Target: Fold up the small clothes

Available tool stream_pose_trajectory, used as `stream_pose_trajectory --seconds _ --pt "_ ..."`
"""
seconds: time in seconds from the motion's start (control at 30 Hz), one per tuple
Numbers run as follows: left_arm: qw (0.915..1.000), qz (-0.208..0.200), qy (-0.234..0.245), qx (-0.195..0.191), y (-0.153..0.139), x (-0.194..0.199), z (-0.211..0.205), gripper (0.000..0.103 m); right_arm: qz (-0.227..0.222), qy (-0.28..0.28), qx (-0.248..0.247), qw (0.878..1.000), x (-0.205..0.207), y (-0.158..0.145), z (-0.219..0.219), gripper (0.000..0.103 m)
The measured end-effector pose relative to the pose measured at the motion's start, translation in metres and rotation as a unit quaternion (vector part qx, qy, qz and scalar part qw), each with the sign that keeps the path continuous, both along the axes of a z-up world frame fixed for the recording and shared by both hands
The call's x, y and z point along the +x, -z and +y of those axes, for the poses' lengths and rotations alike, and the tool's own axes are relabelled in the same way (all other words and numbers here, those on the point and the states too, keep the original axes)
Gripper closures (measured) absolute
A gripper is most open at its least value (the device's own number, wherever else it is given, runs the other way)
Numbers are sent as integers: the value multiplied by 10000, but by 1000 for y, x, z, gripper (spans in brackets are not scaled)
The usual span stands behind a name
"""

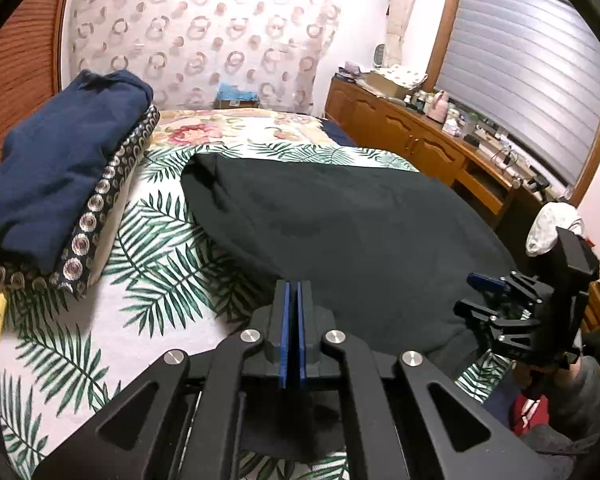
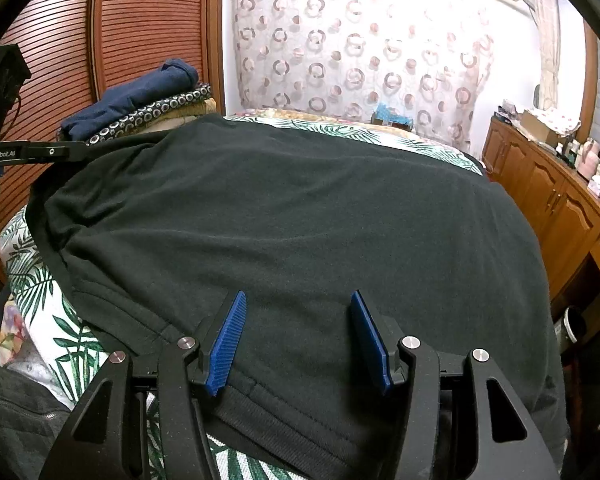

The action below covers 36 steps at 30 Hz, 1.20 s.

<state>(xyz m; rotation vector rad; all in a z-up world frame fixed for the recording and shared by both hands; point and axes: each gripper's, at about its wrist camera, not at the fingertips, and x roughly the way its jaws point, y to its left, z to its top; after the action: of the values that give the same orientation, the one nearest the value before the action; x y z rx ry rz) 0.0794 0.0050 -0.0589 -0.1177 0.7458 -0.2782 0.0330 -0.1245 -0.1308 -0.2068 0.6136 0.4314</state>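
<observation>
A black sweatshirt (image 2: 292,216) lies spread flat on the leaf-print bedspread (image 1: 148,280); it also shows in the left wrist view (image 1: 360,232). My left gripper (image 1: 294,292) is shut, its blue pads pressed together at the garment's near edge; whether cloth is pinched between them I cannot tell. My right gripper (image 2: 298,300) is open, jaws wide apart just above the sweatshirt's ribbed hem (image 2: 284,412). The right gripper also shows in the left wrist view (image 1: 476,292), over the garment's right edge. The left gripper's body (image 2: 32,152) shows at the left in the right wrist view.
A stack of folded clothes, navy one on top (image 1: 56,160), sits at the bed's left by the slatted wooden door (image 2: 140,28). A wooden cabinet with clutter (image 1: 428,136) runs along the right wall. A patterned curtain (image 2: 360,52) hangs behind the bed.
</observation>
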Motion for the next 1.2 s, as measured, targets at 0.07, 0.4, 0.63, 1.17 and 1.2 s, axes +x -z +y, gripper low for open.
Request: stream_pose_trajectory --seconds 0.07,0.4,0.63,1.17,1.2 --pt "9999 100 -59 33 4 5 1 99 4 -5 -8 10000 0 0 1 46" --pt "9956 831 -406 115 45 17 23 57 -7 -27 -92 10000 -1 2 1 46" --pt "9955 826 -471 34 46 11 28 41 -8 -28 -96 9999 -1 2 1 46" --pt "9993 315 -27 218 16 15 -7 96 -7 -70 -41 10000 -4 2 -3 46" --pt "9996 211 39 176 8 14 -11 96 4 -64 5 10000 -4 2 -5 46"
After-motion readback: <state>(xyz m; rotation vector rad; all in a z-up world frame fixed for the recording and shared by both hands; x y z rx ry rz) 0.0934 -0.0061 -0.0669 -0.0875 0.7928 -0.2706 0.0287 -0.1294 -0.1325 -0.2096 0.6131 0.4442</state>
